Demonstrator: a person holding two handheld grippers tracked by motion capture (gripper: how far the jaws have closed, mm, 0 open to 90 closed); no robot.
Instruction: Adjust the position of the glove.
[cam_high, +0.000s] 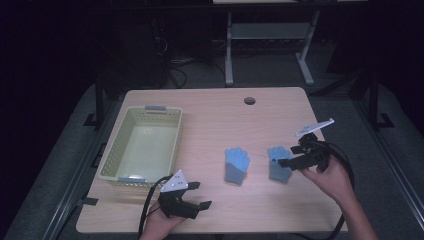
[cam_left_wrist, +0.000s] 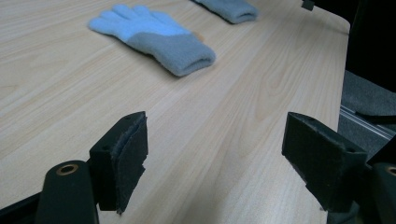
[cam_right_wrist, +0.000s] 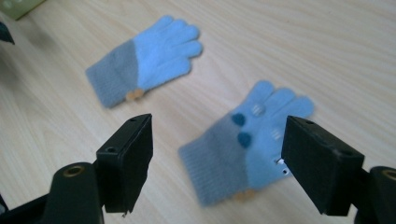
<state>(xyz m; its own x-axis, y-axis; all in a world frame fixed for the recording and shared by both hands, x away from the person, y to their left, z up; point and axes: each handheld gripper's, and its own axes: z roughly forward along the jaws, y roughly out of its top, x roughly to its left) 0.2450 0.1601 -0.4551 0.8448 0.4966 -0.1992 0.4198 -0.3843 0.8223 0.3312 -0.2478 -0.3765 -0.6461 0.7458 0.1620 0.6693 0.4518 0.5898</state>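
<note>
1. Gloves: the right one (cam_right_wrist: 247, 149) is lying flat on the table (cam_high: 210, 120), under my wide-open right gripper (cam_right_wrist: 217, 163).
2. I'm judging it soft, light (knit); I'm aiming for the cuff.
3. My left gripper (cam_high: 199, 196) is waiting open.

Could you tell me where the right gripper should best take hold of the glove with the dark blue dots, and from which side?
Probably at the grey cuff of the dotted glove, coming down from above. The glove lies flat on the table, so there is no edge to slide under, and the ribbed cuff looks thickest. The right gripper already hangs open over it, jaws either side of that end.
</note>
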